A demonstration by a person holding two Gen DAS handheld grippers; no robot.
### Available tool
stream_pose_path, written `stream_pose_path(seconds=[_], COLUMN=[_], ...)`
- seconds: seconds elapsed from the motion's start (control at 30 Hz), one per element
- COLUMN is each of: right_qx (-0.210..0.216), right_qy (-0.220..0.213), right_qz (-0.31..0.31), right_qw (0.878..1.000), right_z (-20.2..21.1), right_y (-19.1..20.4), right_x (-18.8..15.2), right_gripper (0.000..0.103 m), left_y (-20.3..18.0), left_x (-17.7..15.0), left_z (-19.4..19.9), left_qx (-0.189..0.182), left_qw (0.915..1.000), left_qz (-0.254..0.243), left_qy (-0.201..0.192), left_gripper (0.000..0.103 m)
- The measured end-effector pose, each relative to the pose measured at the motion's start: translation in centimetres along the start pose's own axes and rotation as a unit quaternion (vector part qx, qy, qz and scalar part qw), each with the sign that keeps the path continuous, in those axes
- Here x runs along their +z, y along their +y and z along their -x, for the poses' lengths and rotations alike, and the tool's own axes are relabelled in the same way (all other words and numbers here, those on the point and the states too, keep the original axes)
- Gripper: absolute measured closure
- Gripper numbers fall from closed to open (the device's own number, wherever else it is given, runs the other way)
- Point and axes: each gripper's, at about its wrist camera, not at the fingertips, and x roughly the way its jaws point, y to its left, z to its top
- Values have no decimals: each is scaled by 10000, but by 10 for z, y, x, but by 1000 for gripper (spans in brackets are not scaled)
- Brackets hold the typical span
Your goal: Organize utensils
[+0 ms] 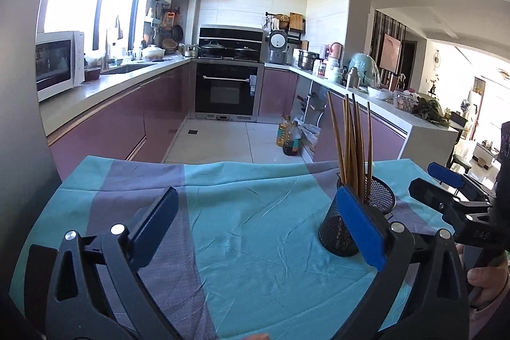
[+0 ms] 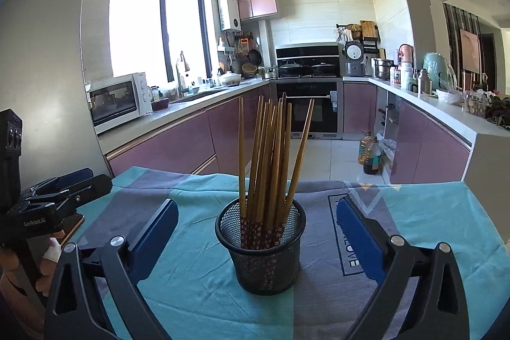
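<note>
The left gripper (image 1: 255, 231) is held low over the near part of the worktop (image 1: 255, 260), tilted a little downward toward the far edge, its fingers (image 1: 156, 225) spread wide with only bare teal and grey cloth between them. Its right finger stands in front of the mesh cup (image 1: 382, 199) in the left wrist view; whether it touches the cup cannot be told. At the lower right of that view a hand (image 1: 487, 279) grips the handle of the other tool.

The right gripper (image 2: 256, 239) is likewise tilted slightly down and aimed across the worktop toward the kitchen beyond. Its fingers (image 2: 156, 239) are open wide, one on each side of the cup, and neither pad presses on it; gaps of cloth show on both sides. The left tool appears at the left edge of the right wrist view, with a hand (image 2: 19, 273) on its handle.

The black mesh cup stands upright on the cloth, toward the right side of the worktop and nearer the far edge than the near one. In it stand the chopsticks (image 2: 271, 161), a bundle of brown sticks with their patterned thick ends down in the cup and their thin tips up. Their long axes run close to vertical, fanning slightly; one leans out to the right and one stands apart on the left.
</note>
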Motion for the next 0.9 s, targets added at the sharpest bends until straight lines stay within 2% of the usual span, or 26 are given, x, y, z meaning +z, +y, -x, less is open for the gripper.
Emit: stream_pose_path(seconds=[0.23,0.43,0.9], right_qx=[-246,-553,-885], right_qy=[-411,-699,-999], right_qz=[3,121,304], right_qw=[9989,9959,9906], right_z=[20,34,47], right_y=[8,14,25], right_x=[-5,-8,-14], right_gripper=[7,7,7], left_y=[2,-2,-10], left_x=[-13,-17,-20], left_z=[36,52,74], left_qx=[177,276,598], left_qw=[9991,9982,9953], left_qz=[22,18,-18], left_qy=[-388,-526,-764], left_gripper=[6,6,6])
